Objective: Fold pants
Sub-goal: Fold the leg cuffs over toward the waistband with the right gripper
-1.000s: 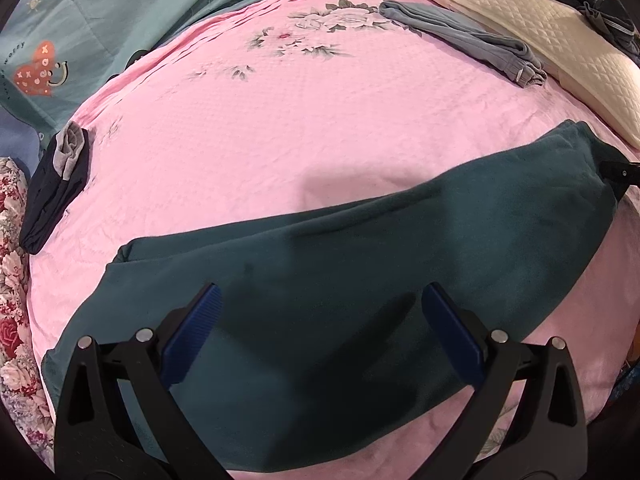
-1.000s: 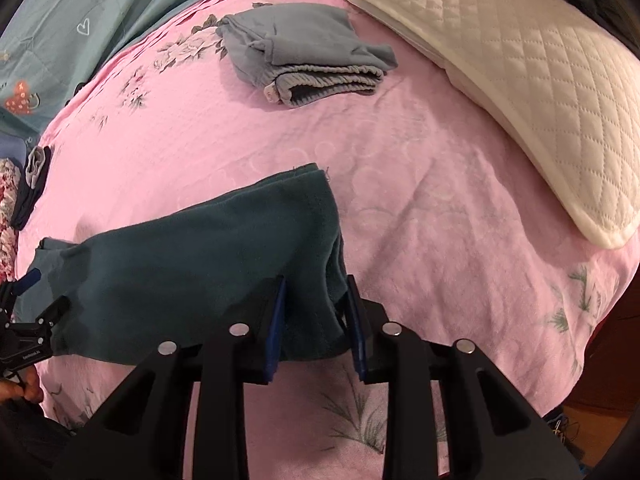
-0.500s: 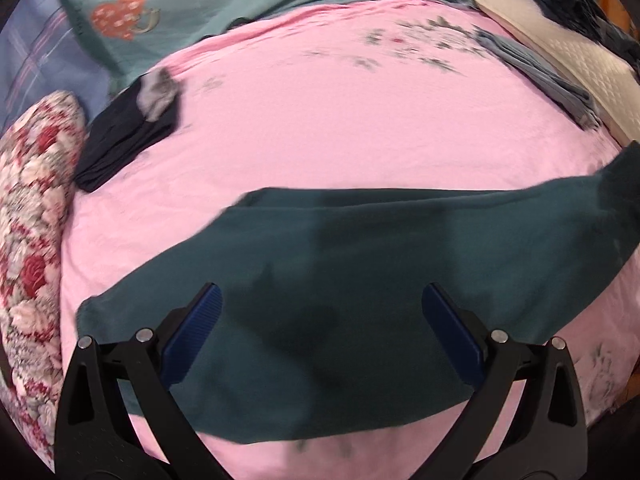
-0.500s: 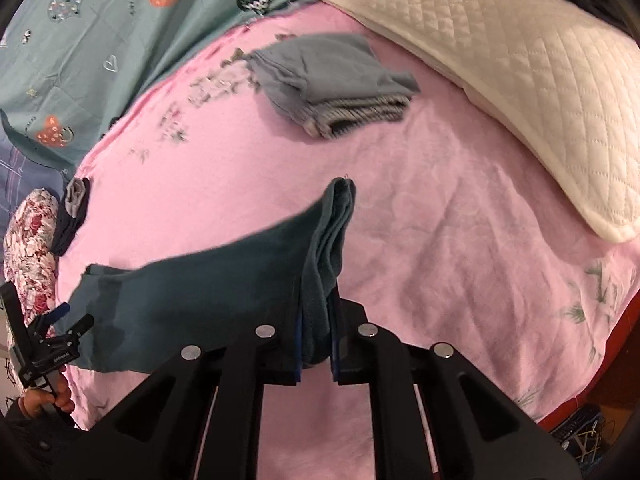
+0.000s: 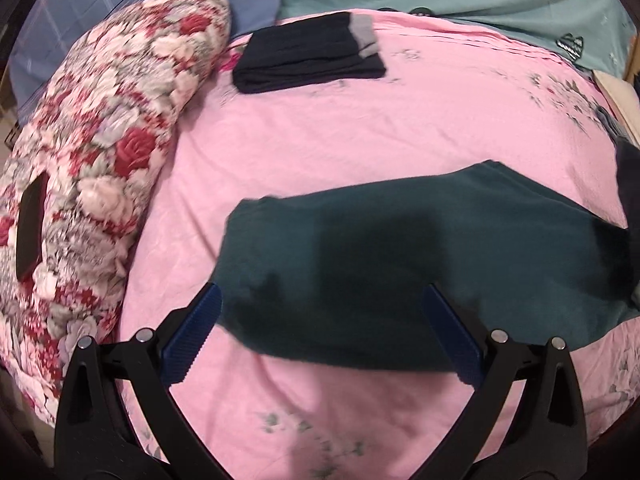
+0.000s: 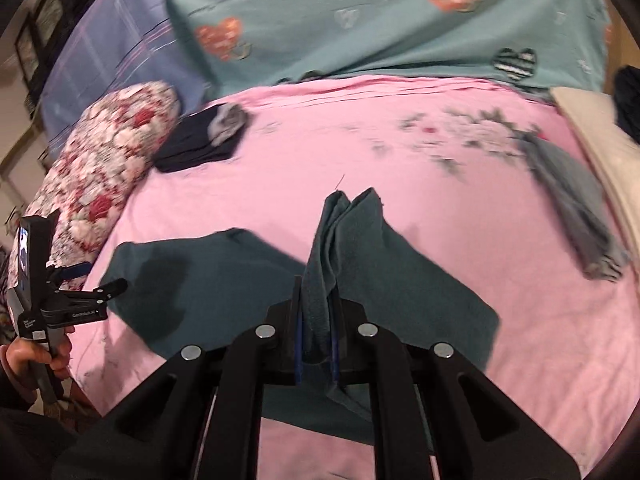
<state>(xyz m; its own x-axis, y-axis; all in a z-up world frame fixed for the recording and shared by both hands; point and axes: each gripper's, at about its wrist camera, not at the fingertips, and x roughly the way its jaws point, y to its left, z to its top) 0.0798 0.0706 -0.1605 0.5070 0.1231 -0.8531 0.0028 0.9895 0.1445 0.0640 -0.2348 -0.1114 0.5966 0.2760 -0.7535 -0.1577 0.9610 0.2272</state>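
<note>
A pink sheet [image 5: 360, 128] covers the bed, with a teal heart-print cover [image 6: 360, 20] along its far edge and a rose-print pillow [image 5: 100, 152] at the left. The dark green pants [image 5: 400, 256] lie across the near middle of the sheet, one end lifted off it. No writing on the bedding can be read; small white lettering on the left tool's body is too small to make out.

The right gripper [image 6: 316, 320] points downward at the bed, jaws pressed together on a bunched fold of the pants, which stands up between the pads. The left gripper [image 5: 320, 320] hangs above the pants' left end, jaws spread wide, holding nothing. In the right wrist view a hand [image 6: 36, 356] grips its handle at the near left. Folded dark trousers [image 5: 308, 56] lie far left; a grey garment [image 6: 572, 208] lies far right.
</note>
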